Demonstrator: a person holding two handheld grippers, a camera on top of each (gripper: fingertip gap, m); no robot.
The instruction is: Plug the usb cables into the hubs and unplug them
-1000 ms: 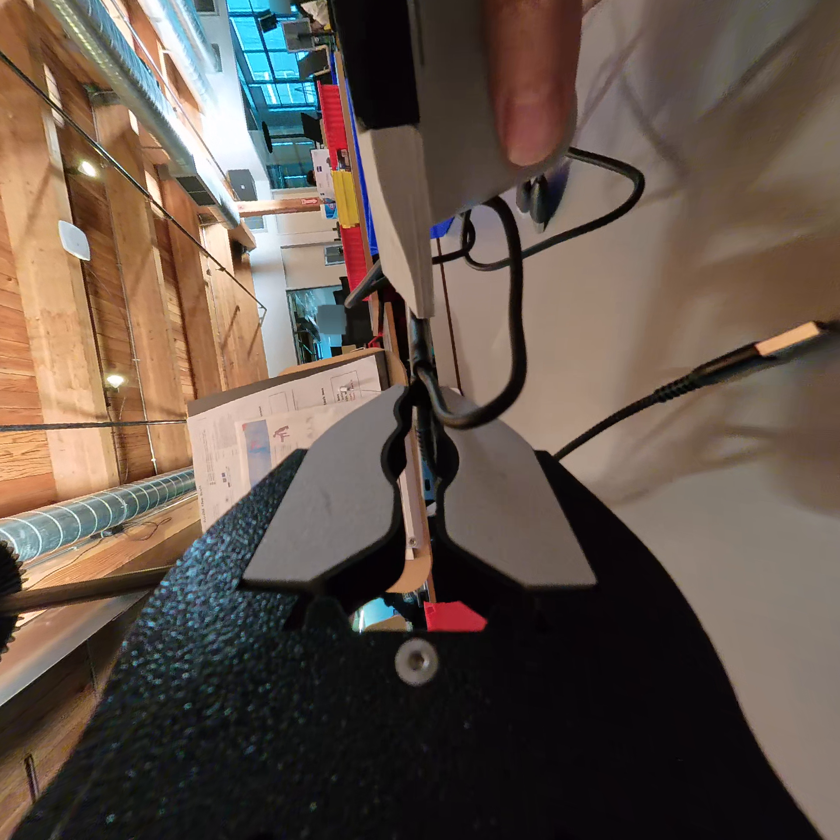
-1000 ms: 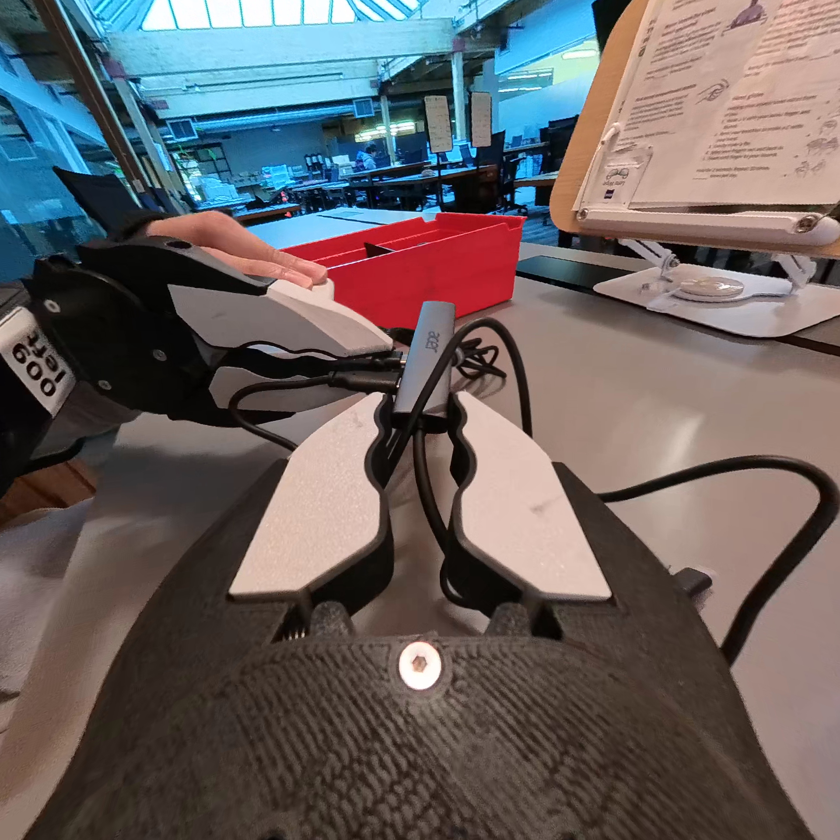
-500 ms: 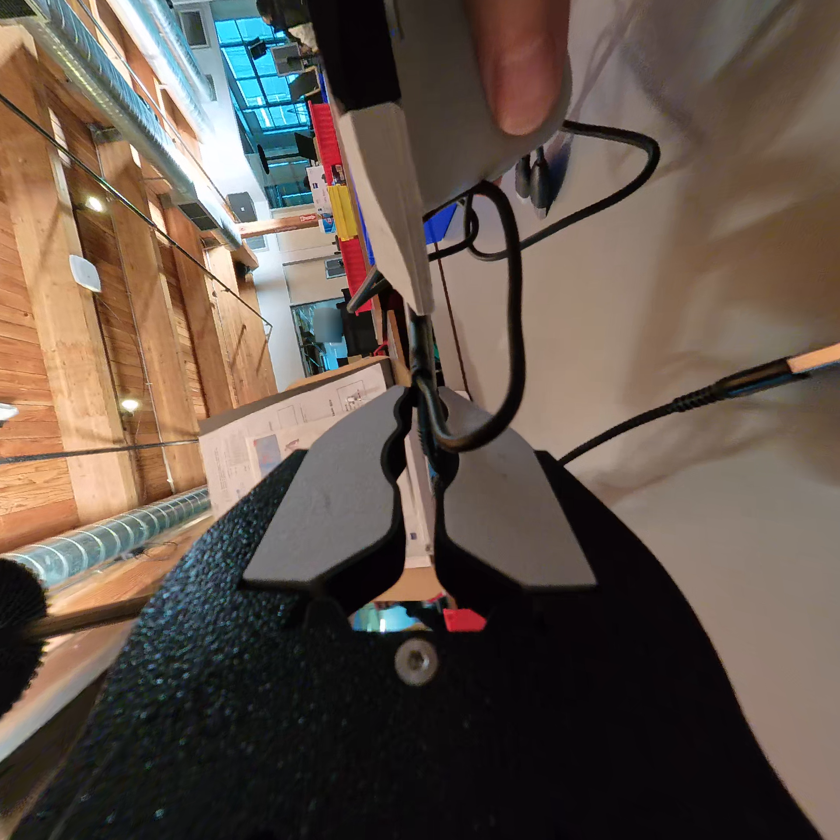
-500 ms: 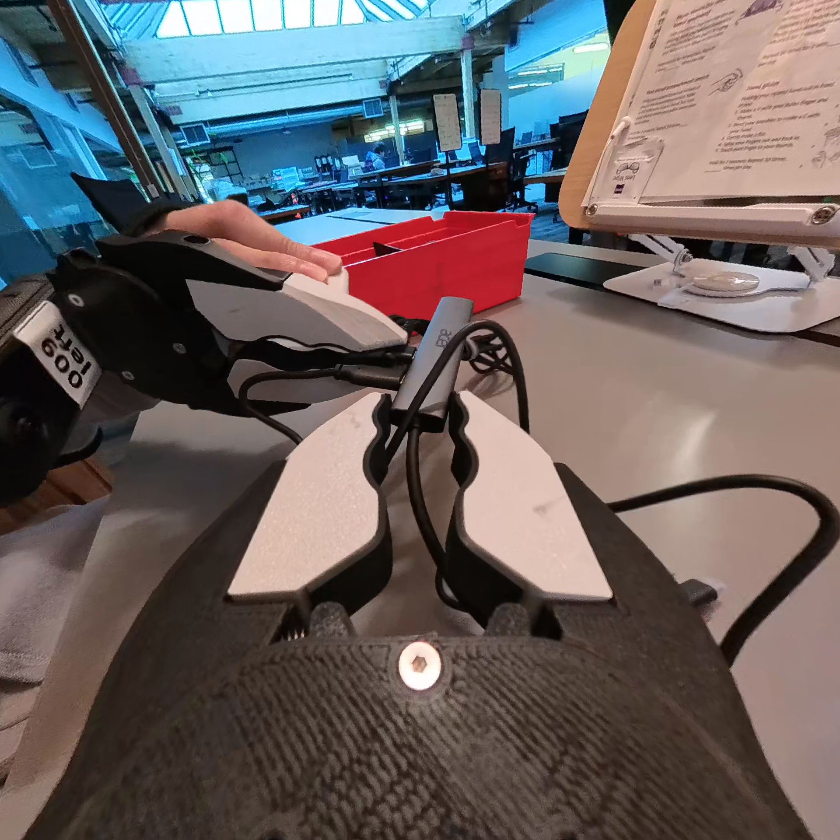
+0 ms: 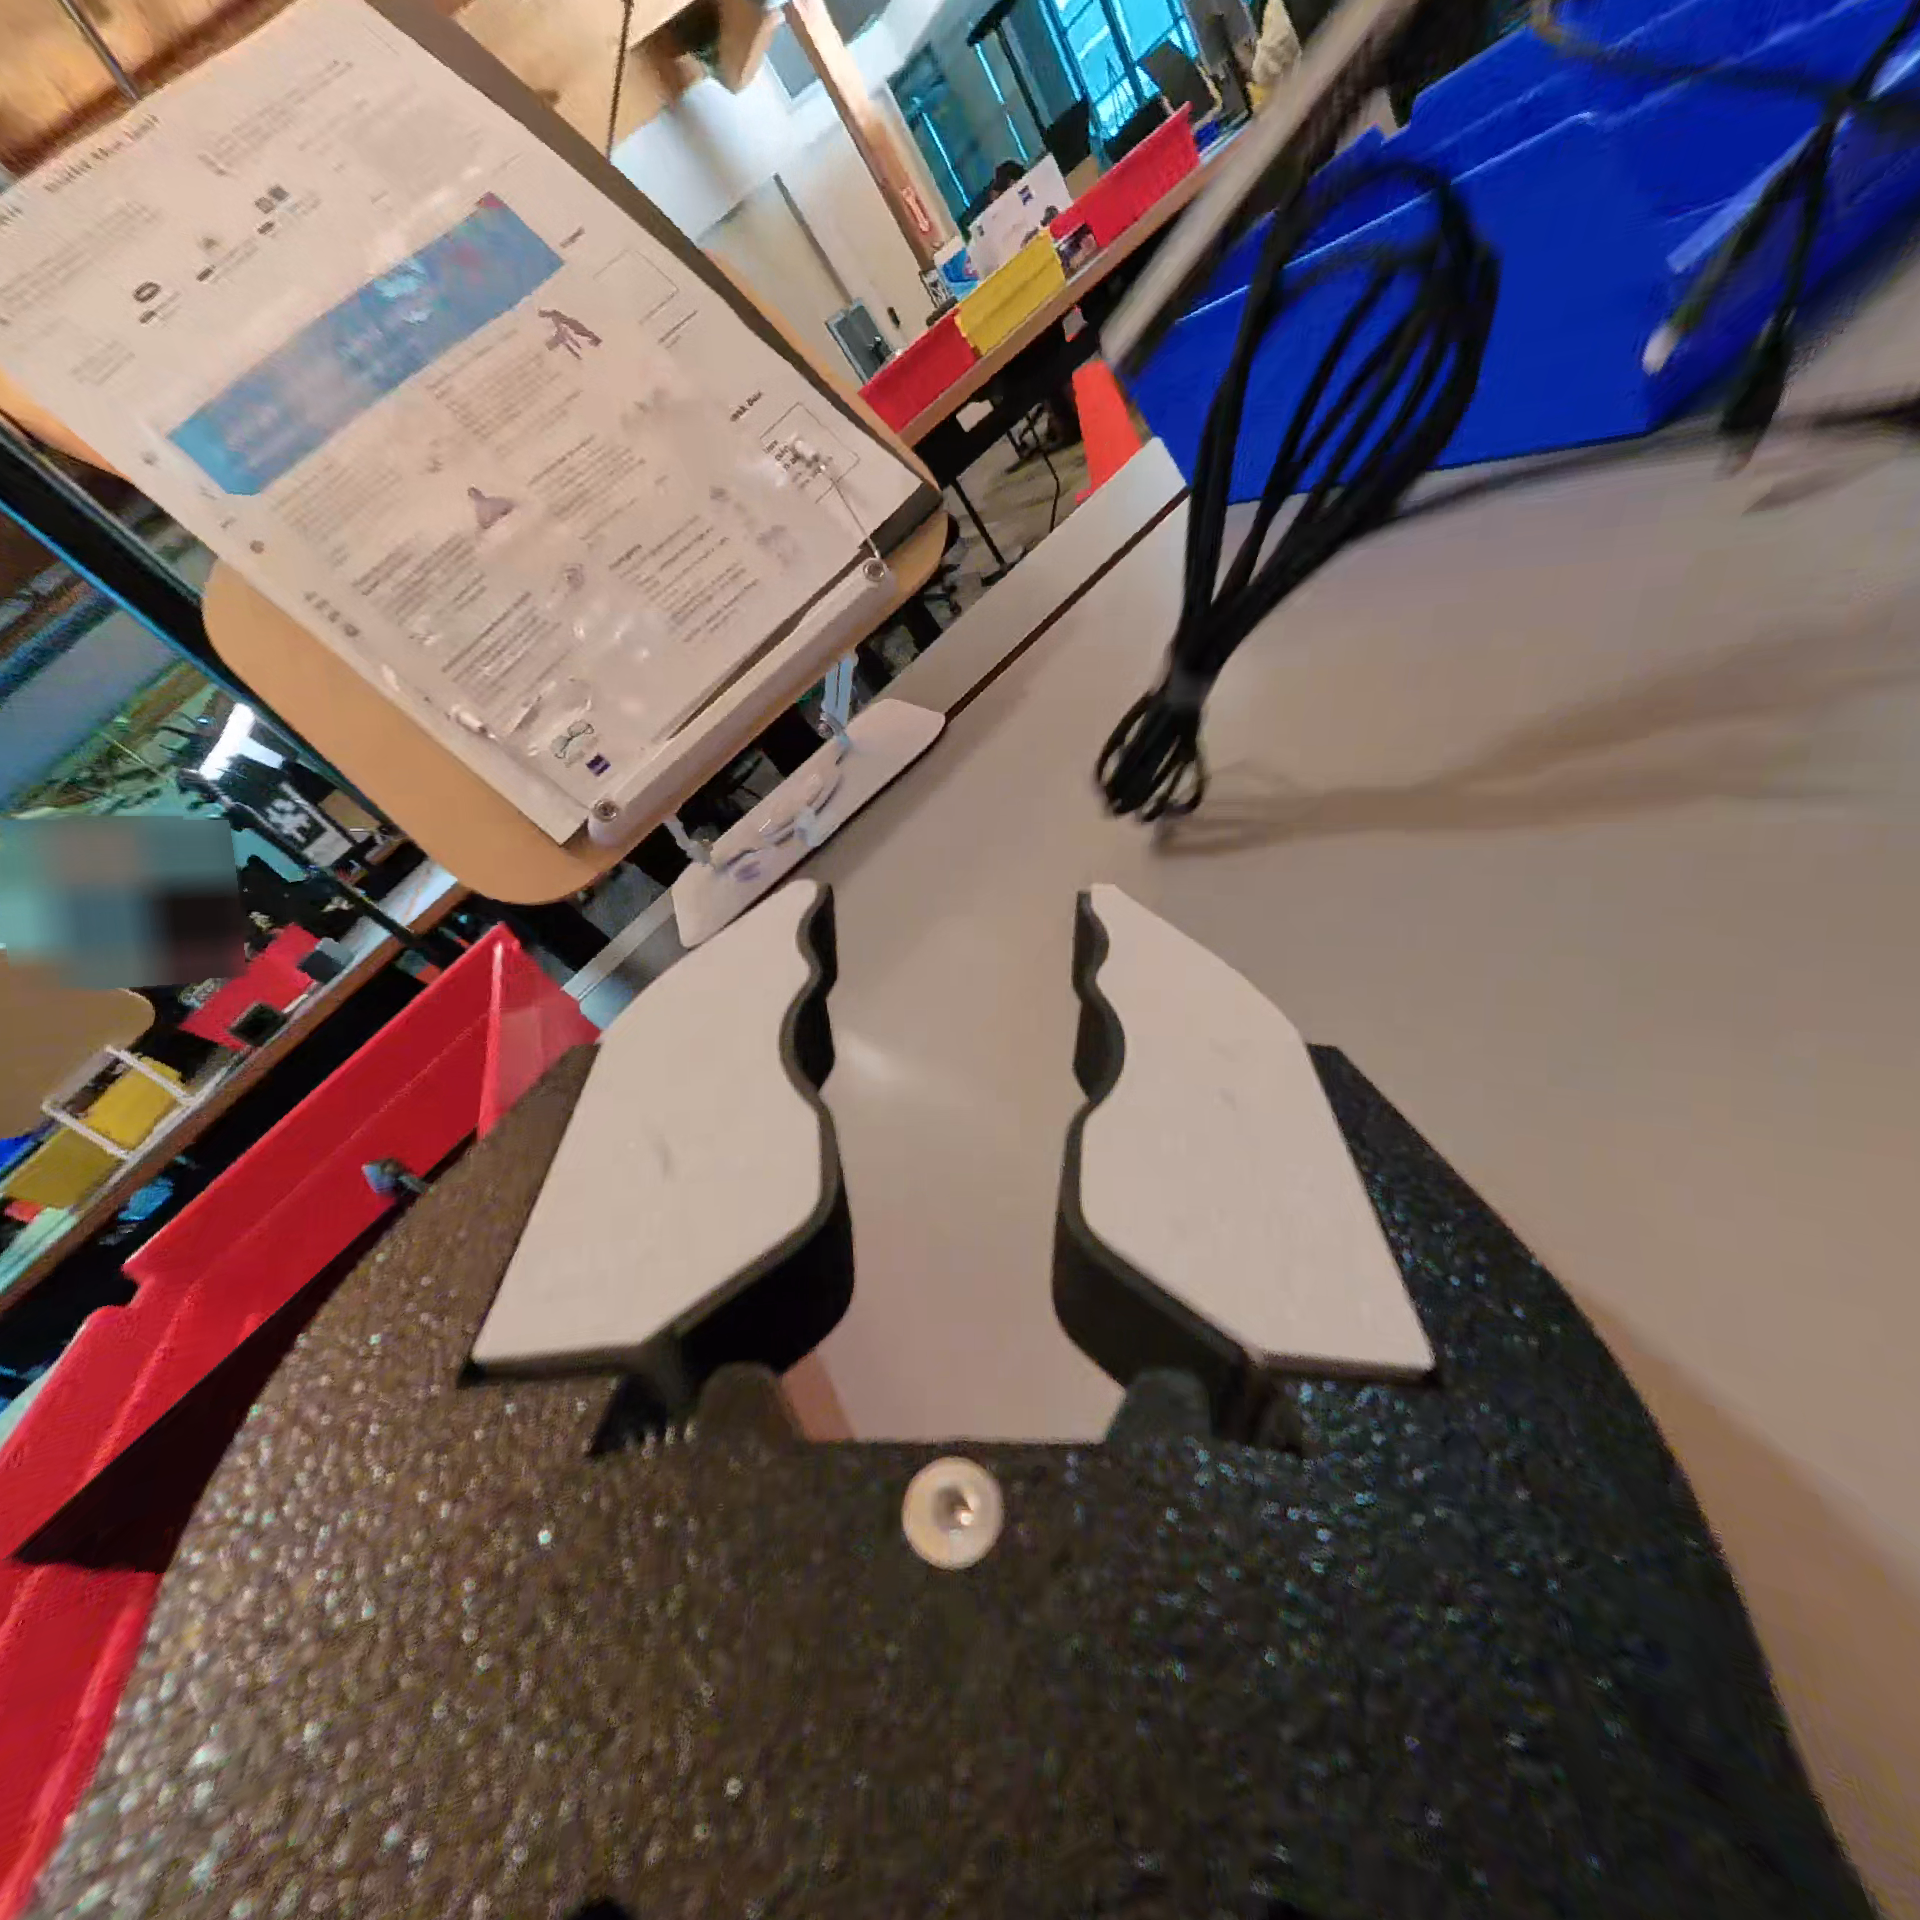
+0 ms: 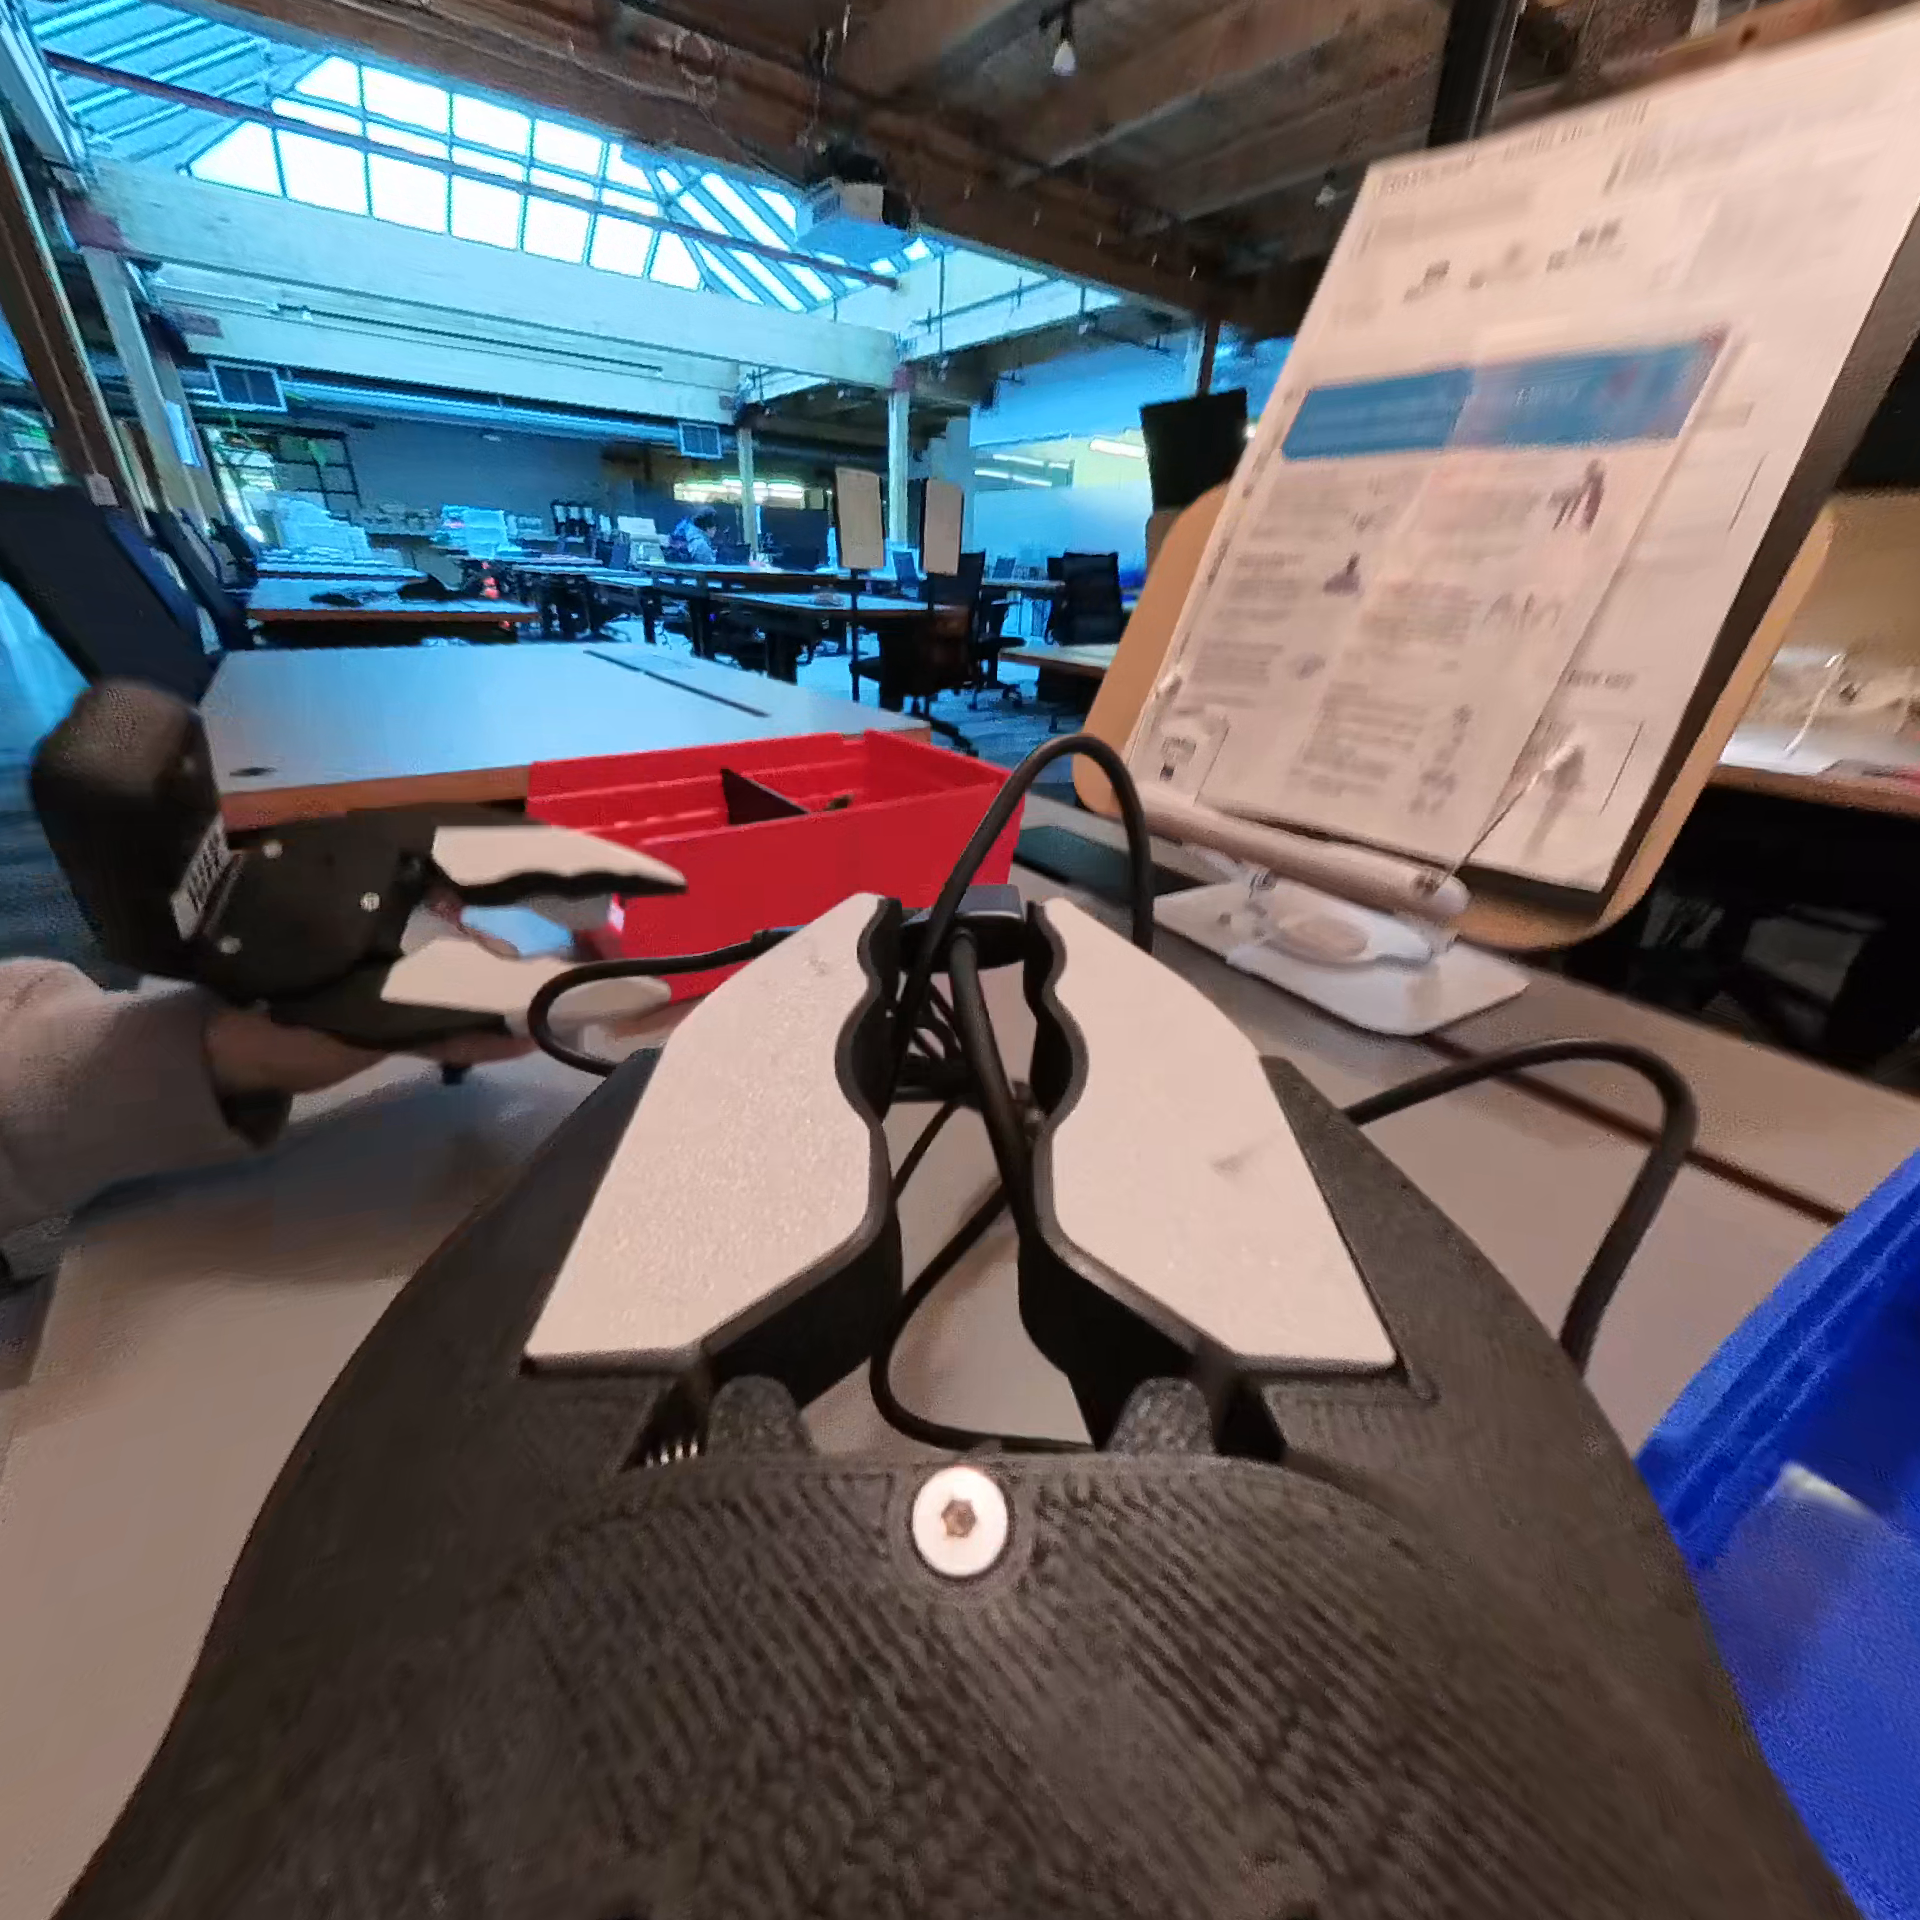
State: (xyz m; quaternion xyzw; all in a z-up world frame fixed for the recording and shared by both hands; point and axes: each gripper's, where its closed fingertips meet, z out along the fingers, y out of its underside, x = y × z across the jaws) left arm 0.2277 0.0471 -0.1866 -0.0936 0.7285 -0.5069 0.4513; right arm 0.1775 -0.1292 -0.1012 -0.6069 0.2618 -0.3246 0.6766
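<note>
My right gripper is shut on the dark grey USB hub, seen end-on between its fingertips and held above the table. Black cables hang from the hub and loop down between the fingers. My left gripper is open and empty, low over the bare grey table. It also shows in the right wrist view at the left, jaws apart, away from the hub. A tied bundle of black cable hangs down to the table ahead of the left gripper.
A red bin stands at the back left, close beside the left gripper. A document stand with printed sheets is at the back right. A blue bin is at the right edge, also far right in the left wrist view. The grippers' ends are close to 20 centimeters from one another.
My left gripper has let go of the cable plug at the hub, opened and swung away to the left. My right gripper has lifted and turned with the hub toward the blue bin.
</note>
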